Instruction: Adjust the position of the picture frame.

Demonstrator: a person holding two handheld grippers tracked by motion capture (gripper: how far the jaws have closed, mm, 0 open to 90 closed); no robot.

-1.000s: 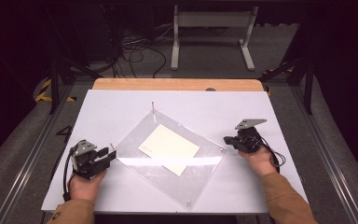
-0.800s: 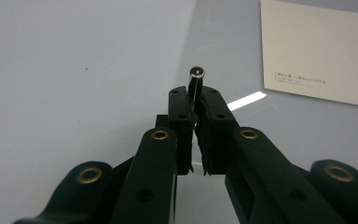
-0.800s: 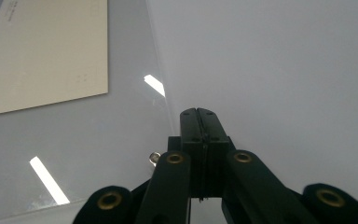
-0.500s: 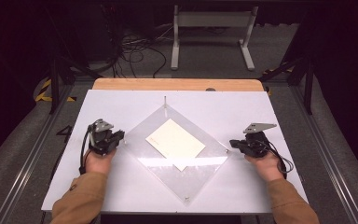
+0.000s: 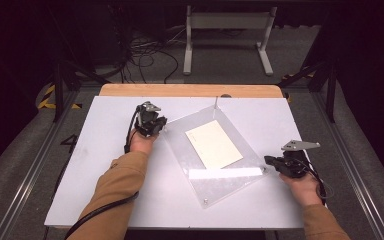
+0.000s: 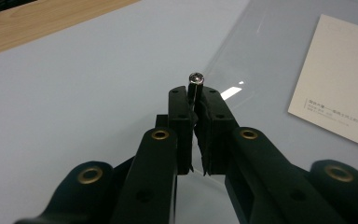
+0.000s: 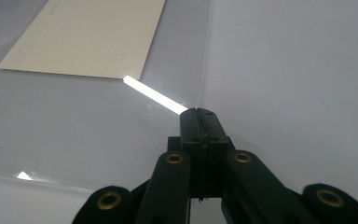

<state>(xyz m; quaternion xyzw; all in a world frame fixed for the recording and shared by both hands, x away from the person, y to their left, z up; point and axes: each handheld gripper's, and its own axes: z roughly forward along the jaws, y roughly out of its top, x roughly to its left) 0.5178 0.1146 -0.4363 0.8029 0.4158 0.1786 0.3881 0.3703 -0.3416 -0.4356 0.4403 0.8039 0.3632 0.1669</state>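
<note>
A clear plastic sheet (image 5: pixel 220 177) lies on the white table (image 5: pixel 100 175), turned cornerwise, with a cream card (image 5: pixel 213 144) on its middle. At the sheet's left corner my left gripper (image 5: pixel 159 126) is shut on a small metal post (image 6: pixel 196 80) with a round head, which sticks up between the jaw tips of the left gripper (image 6: pixel 195 100). My right gripper (image 5: pixel 269 162) is at the sheet's right corner. There the right gripper (image 7: pixel 199 114) has its jaws pressed together at the sheet's edge (image 7: pixel 206 56). The card (image 7: pixel 88 37) lies beyond them.
A thin upright post (image 5: pixel 215 102) stands at the sheet's far corner and a small screw (image 5: pixel 205 202) marks the near one. A wooden strip (image 5: pixel 190 90) runs along the table's far edge. Behind it are a metal stand (image 5: pixel 225 30) and floor cables (image 5: pixel 145 55).
The sheet has turned clockwise on the table. My left gripper carried its corner away from the person and rightward; my right gripper drew its corner nearer and to the right.
</note>
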